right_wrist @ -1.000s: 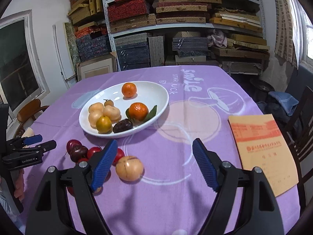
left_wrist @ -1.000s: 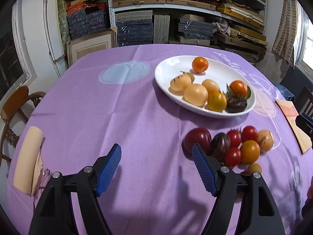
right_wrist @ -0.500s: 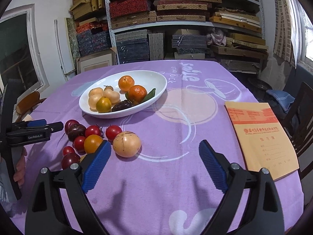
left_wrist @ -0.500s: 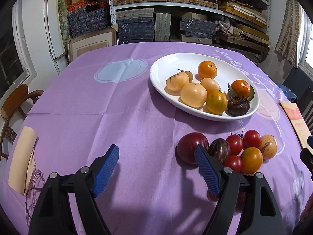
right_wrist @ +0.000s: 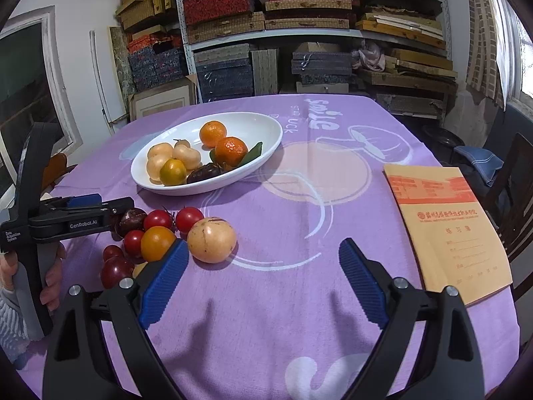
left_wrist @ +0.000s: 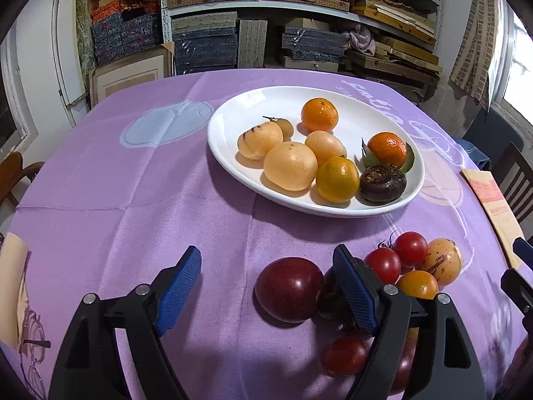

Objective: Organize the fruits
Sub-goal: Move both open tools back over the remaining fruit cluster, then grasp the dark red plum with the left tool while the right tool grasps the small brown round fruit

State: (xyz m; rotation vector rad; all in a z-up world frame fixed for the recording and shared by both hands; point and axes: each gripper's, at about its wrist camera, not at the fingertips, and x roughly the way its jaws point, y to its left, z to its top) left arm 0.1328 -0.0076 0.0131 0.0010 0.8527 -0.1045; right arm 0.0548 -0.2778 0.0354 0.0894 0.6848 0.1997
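dark red tomato (left_wrist: 289, 288) between opening left gripper (left_wrist: 266, 286) jaws, untouched.

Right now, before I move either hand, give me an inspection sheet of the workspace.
Surface: purple printed tablecloth, flat.
Job's things: white oval plate holding oranges and pale yellow fruits; loose cluster on the cloth with a large dark red tomato and a speckled tan round fruit.
Clutter: orange paper notebook.
Grippers: left tongs opening, dark red tomato between them, untouched; right tongs open, empty.
Cables: nothing seen.
Surroundings: shelves of stacked boxes, wooden chair.
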